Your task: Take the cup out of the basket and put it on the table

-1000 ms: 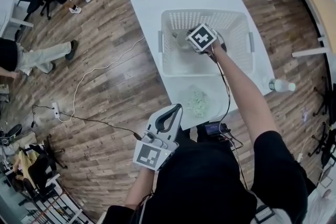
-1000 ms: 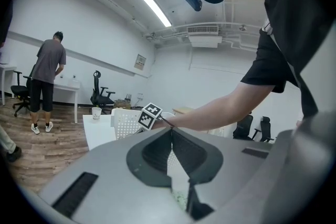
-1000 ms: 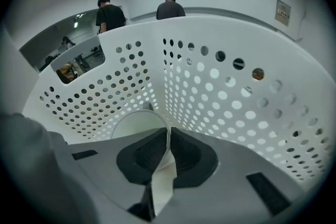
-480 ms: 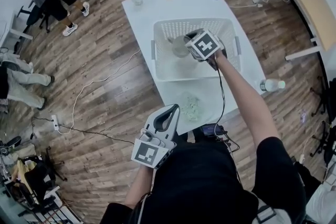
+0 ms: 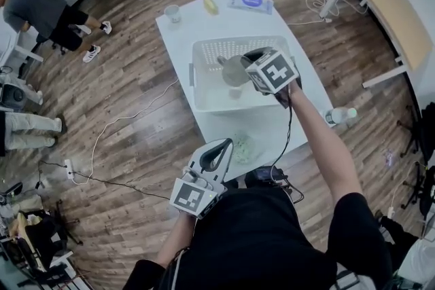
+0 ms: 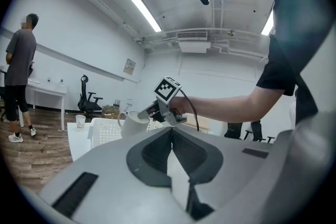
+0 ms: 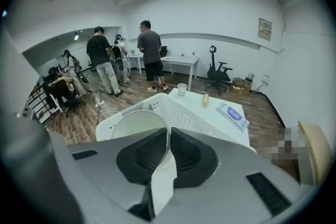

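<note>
Over the basket [image 5: 194, 78], your right tool [image 7: 169, 131] is clamped on the cup [image 5: 236, 71], one jaw inside the mouth and one outside, pinching the wall at the rim. That fits: the body looks too wide to span, so a rim pinch is the workable grip. The cup hangs tipped with its mouth toward the tool and its handle on the far side. From the left gripper view it reads as roughly clear of the basket's top edge, but it's above the basket, not above bare desk [image 5: 262, 129]. Your left tool [image 6: 172, 134] is clenched on nothing and parked low by your body, presumably just to stay out of the way; one hand covers this job. Count: two tools, one basket, one held cup. On the desk's far end there's one small clear cup [image 5: 172, 12], one yellow item [image 5: 211, 5] and one flat packet [image 5: 250, 3]. One crumpled greenish bag [image 5: 242, 146] lies on the near end, which narrows your landing spot. One bottle [image 5: 338, 115] sits by the desk's right edge; can't tell if it's on the desk.
</note>
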Action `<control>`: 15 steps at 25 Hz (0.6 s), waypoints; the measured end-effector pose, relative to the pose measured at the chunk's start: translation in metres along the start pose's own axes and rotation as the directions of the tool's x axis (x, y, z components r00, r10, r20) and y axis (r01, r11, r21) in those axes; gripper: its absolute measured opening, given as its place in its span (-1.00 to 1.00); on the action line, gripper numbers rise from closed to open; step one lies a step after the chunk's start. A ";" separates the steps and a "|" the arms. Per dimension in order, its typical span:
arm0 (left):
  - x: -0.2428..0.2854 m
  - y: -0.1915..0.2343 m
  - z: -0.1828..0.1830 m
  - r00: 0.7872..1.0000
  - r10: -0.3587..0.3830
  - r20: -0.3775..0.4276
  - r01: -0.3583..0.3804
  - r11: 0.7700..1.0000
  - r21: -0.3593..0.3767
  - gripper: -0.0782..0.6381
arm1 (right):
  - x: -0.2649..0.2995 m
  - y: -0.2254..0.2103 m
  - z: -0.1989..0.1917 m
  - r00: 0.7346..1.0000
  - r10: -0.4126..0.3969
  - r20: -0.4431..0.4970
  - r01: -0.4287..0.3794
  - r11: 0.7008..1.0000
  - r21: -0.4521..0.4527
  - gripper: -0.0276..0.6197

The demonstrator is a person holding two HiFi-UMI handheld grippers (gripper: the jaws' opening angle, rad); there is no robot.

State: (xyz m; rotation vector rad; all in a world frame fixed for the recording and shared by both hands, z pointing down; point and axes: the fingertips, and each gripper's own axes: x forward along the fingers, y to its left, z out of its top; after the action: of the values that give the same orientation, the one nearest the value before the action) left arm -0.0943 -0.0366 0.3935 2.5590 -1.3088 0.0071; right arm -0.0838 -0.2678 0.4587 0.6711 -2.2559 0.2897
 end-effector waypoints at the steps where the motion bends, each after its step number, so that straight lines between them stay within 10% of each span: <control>1: 0.001 -0.002 0.000 1.000 -0.004 0.000 0.004 1.000 0.002 -0.76 | -0.008 0.003 0.000 1.000 0.000 0.006 0.000 1.000 -0.002 -0.78; 15: 0.016 -0.033 0.007 0.998 -0.064 -0.003 0.064 0.997 0.051 -0.76 | -0.119 0.046 -0.072 0.995 -0.001 0.101 -0.007 0.996 0.083 -0.78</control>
State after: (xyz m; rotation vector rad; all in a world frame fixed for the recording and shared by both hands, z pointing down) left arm -0.0596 -0.0327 0.3814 2.6420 -1.2408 0.0295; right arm 0.0040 -0.1559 0.4224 0.7411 -2.3515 0.3609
